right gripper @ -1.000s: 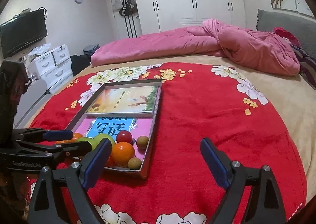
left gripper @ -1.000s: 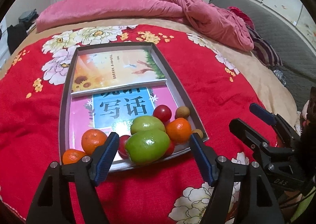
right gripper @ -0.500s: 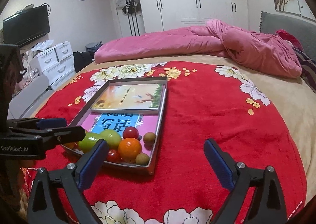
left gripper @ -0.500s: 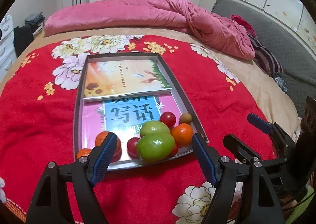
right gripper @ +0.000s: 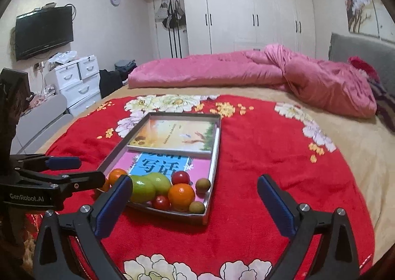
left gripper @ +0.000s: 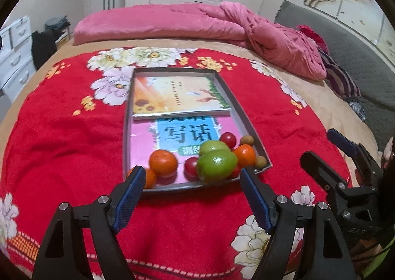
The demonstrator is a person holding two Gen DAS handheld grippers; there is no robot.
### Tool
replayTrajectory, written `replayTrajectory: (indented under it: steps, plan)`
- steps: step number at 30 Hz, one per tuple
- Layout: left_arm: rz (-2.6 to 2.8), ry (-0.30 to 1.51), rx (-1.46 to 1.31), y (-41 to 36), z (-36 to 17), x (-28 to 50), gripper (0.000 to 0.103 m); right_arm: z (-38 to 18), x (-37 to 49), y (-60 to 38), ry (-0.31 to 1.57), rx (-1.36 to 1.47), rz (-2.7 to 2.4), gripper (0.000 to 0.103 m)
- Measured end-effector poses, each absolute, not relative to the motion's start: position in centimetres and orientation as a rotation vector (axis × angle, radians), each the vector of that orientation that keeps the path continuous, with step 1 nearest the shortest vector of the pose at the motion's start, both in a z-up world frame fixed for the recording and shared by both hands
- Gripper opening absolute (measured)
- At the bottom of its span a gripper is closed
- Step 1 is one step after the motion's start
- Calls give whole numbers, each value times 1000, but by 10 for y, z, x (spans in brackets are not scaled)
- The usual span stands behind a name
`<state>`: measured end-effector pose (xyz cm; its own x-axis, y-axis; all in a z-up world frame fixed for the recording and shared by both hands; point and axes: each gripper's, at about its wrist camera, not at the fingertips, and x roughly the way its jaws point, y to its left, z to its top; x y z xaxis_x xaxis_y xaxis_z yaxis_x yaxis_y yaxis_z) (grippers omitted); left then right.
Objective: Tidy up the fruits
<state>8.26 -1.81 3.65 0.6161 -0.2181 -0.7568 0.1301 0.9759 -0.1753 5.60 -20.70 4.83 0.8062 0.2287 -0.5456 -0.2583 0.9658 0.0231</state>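
Note:
A grey metal tray (left gripper: 247,117) lies on the red flowered blanket and holds two books. Fruit is bunched at its near end: two green fruits (left gripper: 216,165), oranges (left gripper: 163,162), red tomatoes (left gripper: 228,139) and small brown longans (left gripper: 246,140). My left gripper (left gripper: 191,173) hangs open just short of the tray's near rim, with nothing between its blue pads. My right gripper (right gripper: 195,181) is at the tray's near right corner, its jaws opening wide and empty. Each gripper shows in the other's view: the right gripper (left gripper: 323,149) and the left gripper (right gripper: 86,171). The same tray (right gripper: 215,154) and orange (right gripper: 181,196) appear in the right wrist view.
A sunflower-cover book (left gripper: 175,93) overlaps a pink and blue book (left gripper: 185,131) in the tray. A pink quilt (left gripper: 197,23) is heaped at the far side of the bed. A grey headboard (left gripper: 358,52) runs along the right. White drawers (right gripper: 76,79) stand left of the bed.
Both grippers have drawn back and up from the tray, so the fruit sits farther off. The right jaws have spread wider. The fruit has not moved.

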Motion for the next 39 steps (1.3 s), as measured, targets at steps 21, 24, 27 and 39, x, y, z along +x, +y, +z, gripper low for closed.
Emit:
replayTrajectory:
  steps: [21,24,27,39]
  plan:
    - [-137,948,-170,10,19,19,80,44,-6,-193,684,-6,260,102]
    - [-142,950,-163,8,19,19,80,40,-5,-189,689,-22,267,102]
    - [-150,955,-164,6,19,19,80,37,-5,-188,694,-24,275,102]
    - [-145,957,-167,4,19,21,80,34,-2,-189,703,-13,281,102]
